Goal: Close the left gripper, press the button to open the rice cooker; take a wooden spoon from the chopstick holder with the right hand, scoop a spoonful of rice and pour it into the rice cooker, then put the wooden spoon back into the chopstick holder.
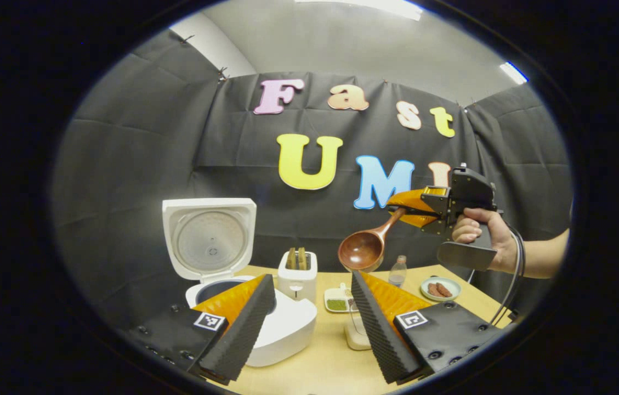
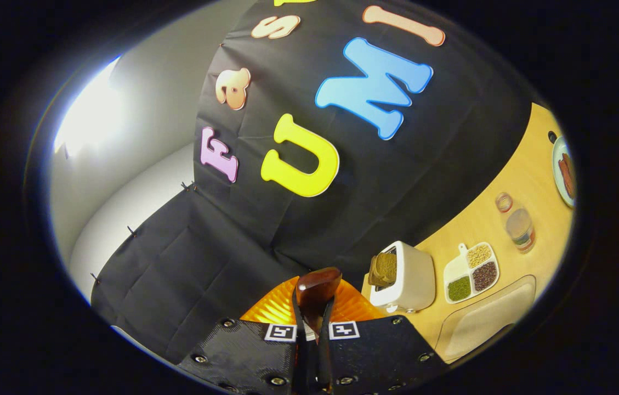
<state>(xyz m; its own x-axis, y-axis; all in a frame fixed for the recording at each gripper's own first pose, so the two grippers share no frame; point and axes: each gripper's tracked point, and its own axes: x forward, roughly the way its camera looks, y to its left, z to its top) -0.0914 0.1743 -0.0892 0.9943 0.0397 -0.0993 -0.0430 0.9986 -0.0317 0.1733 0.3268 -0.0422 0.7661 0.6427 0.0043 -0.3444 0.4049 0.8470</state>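
The white rice cooker (image 1: 287,329) stands at the left of the table with its lid (image 1: 209,238) swung up and the inner pot showing. My left gripper (image 1: 312,280) is open just in front of the cooker, nothing between its fingers. A hand holds my right gripper (image 1: 416,207) high over the table's right half, shut on the handle of the wooden spoon (image 1: 362,250). The spoon's bowl hangs down to the left, and I see no rice in it. In the right gripper view, the spoon (image 2: 317,288) pokes out beyond my right gripper (image 2: 313,323).
A white toaster (image 1: 298,274) (image 2: 405,277) with bread stands behind the cooker. Right of it are a divided dish of grains (image 1: 338,300) (image 2: 471,271), a small bottle (image 1: 398,270) (image 2: 517,225) and a plate of sausages (image 1: 439,288). A pale container (image 2: 484,318) sits near the table's front.
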